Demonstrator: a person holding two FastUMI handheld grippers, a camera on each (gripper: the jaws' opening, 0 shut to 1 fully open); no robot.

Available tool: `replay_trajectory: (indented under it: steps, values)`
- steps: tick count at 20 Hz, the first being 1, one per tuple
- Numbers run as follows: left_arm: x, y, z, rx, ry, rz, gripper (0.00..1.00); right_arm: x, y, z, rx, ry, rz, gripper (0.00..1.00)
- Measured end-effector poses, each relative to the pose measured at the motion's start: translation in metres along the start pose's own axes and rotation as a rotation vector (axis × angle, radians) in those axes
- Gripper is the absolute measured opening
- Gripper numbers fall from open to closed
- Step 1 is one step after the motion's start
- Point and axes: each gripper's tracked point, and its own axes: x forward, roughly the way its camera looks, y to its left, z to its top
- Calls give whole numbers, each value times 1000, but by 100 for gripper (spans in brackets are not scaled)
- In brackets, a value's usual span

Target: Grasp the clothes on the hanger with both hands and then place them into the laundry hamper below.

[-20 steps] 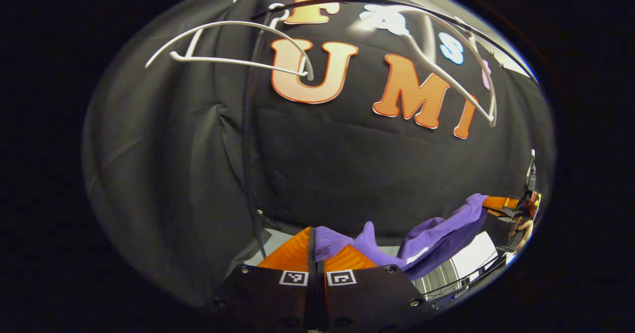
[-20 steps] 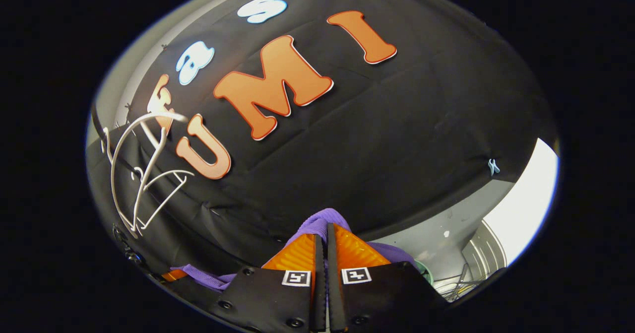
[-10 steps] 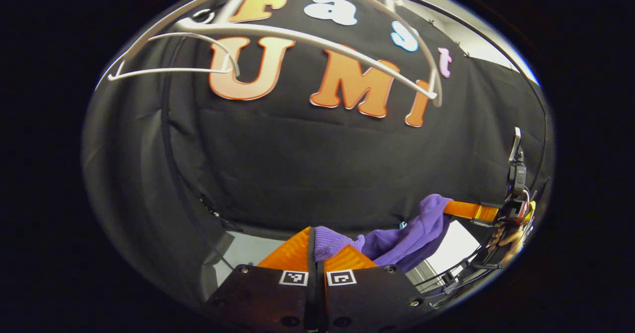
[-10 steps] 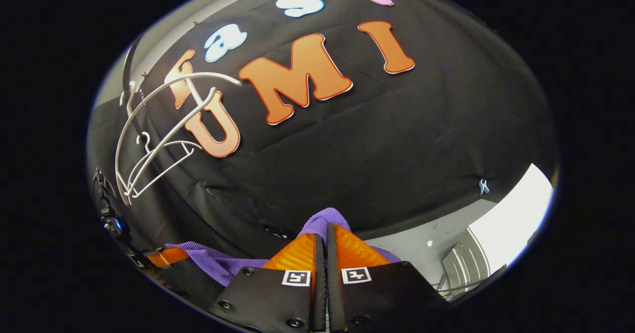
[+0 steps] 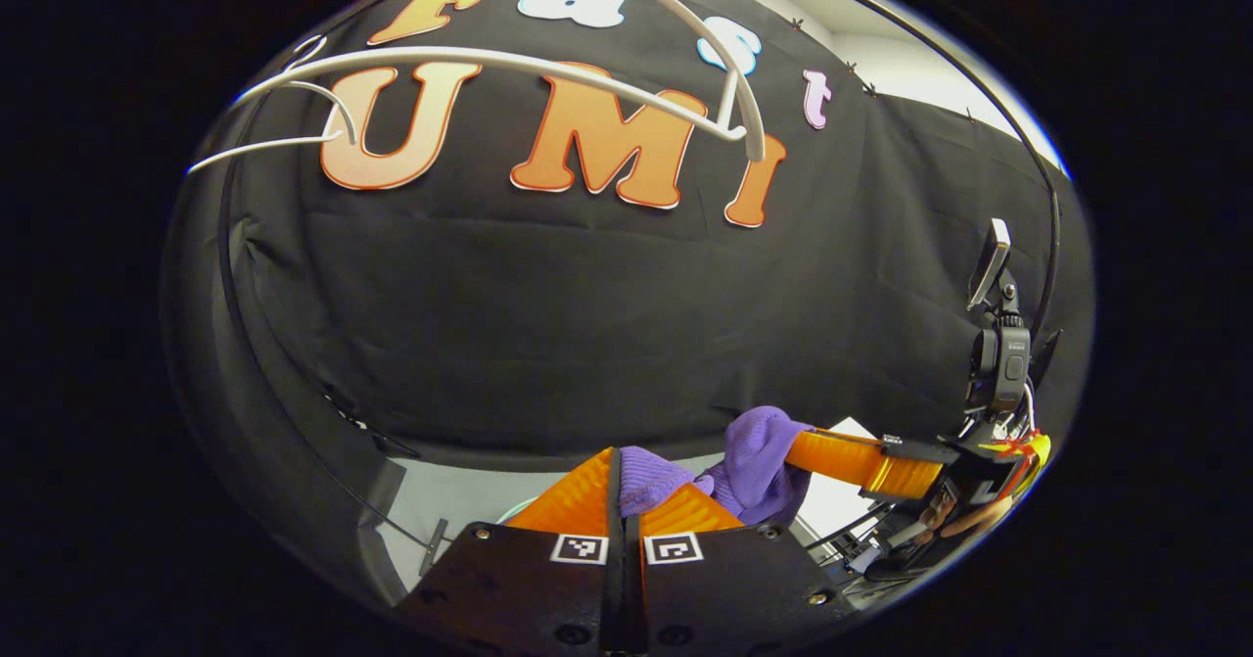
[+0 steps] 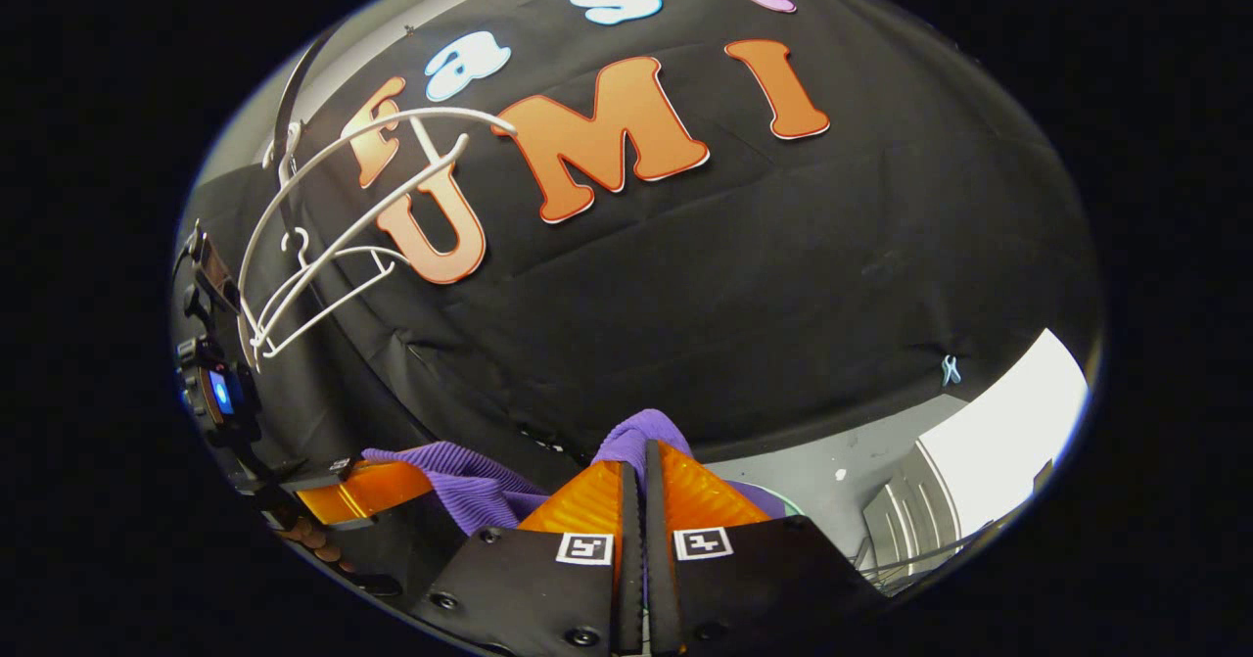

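grasp: done | left hand-held gripper and right hand-held gripper each clamped on purple garment | white hangers bare | left: lower into hamper, release

The black cloth wall is being shown across the middle of both views. In the right gripper view, a pale clip is being seen on it at the lower right, with a white ribbed panel below, beside a grey surface.
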Motion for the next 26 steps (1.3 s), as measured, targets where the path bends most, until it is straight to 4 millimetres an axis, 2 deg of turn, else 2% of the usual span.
replay_trajectory:
  steps: [5, 9, 12, 13, 18, 19, 21, 25, 26]
  values:
    - [26, -11, -35, -8, 91, -33, 0, 16, -10, -39, -31, 83, -29, 10]
    - [47, 5, -69, 10, 182, 7, 1, 33, -30, -70, -23, 140, -63, 10]
    - [59, 17, -92, 17, 266, 23, 1, 51, -52, -95, -38, 190, -113, 10]
    - [68, 23, -105, 14, 294, 27, 2, 55, -57, -103, -38, 206, -125, 10]
    - [93, 34, -152, 46, 424, 10, 1, 75, -81, -149, -33, 290, -189, 10]
    - [95, 34, -164, 57, 453, 11, 1, 78, -83, -159, -35, 313, -198, 10]
    - [97, 41, -175, 73, 493, 27, 1, 83, -91, -177, -38, 356, -219, 10]
    - [98, 47, -191, 34, 548, 47, 5, 89, -104, -192, -35, 394, -259, 10]
    - [96, 49, -194, 20, 565, 57, 7, 90, -108, -198, -34, 411, -270, 0]
